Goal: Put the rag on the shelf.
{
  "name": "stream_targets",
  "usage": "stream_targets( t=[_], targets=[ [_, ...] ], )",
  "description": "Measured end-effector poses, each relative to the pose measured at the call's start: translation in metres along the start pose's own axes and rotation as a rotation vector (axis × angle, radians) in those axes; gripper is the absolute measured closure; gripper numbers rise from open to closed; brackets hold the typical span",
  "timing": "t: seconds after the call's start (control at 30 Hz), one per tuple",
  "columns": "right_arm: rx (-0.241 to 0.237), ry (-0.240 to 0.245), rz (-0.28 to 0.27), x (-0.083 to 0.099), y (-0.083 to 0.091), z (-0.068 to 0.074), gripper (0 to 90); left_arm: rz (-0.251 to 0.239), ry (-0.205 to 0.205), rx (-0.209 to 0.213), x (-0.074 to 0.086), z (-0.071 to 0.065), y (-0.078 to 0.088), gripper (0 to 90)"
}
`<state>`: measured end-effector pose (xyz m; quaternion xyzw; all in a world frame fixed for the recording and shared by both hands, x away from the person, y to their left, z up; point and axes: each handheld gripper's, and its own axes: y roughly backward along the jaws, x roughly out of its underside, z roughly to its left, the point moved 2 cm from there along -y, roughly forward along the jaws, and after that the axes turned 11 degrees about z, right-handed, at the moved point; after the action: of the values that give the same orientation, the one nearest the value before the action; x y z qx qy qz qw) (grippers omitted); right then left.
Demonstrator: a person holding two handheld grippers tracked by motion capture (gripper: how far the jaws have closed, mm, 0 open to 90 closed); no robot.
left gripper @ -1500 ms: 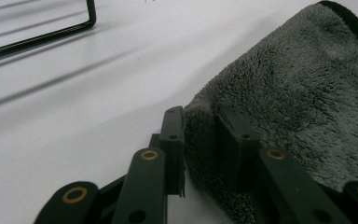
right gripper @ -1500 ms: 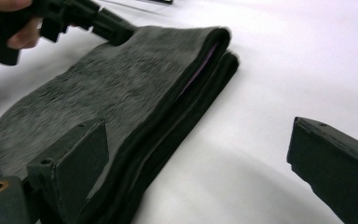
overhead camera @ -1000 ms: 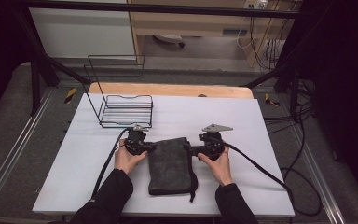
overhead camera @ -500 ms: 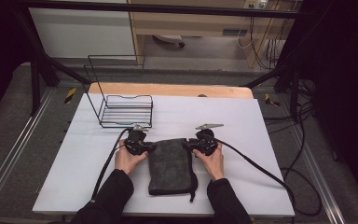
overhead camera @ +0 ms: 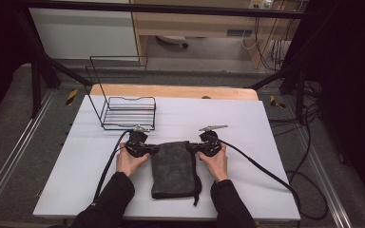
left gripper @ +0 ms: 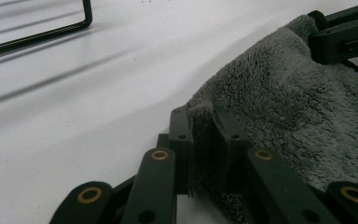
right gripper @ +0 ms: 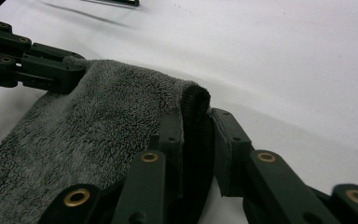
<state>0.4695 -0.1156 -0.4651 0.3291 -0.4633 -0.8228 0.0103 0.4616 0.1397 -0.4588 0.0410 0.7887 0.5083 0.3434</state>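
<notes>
Left hand-held gripper (left gripper: 200, 140) pinches far left corner of dark grey fluffy towel (overhead camera: 173, 166) on white tabletop (overhead camera: 247, 128); right hand-held gripper (right gripper: 198, 135) jaws just closing, clamp far right corner

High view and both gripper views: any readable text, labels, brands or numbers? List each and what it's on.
None readable.
Towel: no tag or print shows.
Wire rack: bare wire, no label.
Table: plain white, no markings.
Left gripper and right gripper: black links with brass rivets, no lettering.
Pale panel on the cabinet at the back: could be a label, too small and blurred to read.
</notes>
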Motion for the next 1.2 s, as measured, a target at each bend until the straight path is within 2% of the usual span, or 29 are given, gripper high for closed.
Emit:
stream_targets(
  t=[0.1,0.23,0.37,0.63,0.83,1.03,1.1,1.2],
  targets=[
    [-0.006,0.003,0.000,-0.001,0.002,0.000,78.4,-0.004,0.023,0.024,0.000,0.002,0.002,80.3],
    [-0.006,0.010,-0.015,-0.001,0.007,0.002,78.7,-0.028,0.024,0.041,0.000,0.004,0.010,80.6],
    [-0.020,0.029,-0.059,-0.002,0.019,0.009,79.2,-0.072,0.002,0.043,0.001,0.000,0.021,80.6],
    [-0.038,0.059,-0.109,0.000,0.035,0.018,80.2,-0.128,-0.028,0.045,0.002,-0.007,0.037,80.6],
    [-0.055,0.079,-0.148,0.001,0.050,0.026,80.8,-0.184,-0.038,0.056,0.003,-0.015,0.052,80.6],
    [-0.059,0.096,-0.179,0.001,0.060,0.031,81.0,-0.214,-0.055,0.052,0.003,-0.018,0.062,80.7],
    [-0.053,0.107,-0.199,0.002,0.065,0.034,81.0,-0.228,-0.051,0.072,0.003,-0.020,0.065,80.7],
    [-0.054,0.113,-0.218,0.002,0.070,0.036,81.1,-0.245,-0.056,0.073,0.002,-0.024,0.071,80.7]
  ],
)
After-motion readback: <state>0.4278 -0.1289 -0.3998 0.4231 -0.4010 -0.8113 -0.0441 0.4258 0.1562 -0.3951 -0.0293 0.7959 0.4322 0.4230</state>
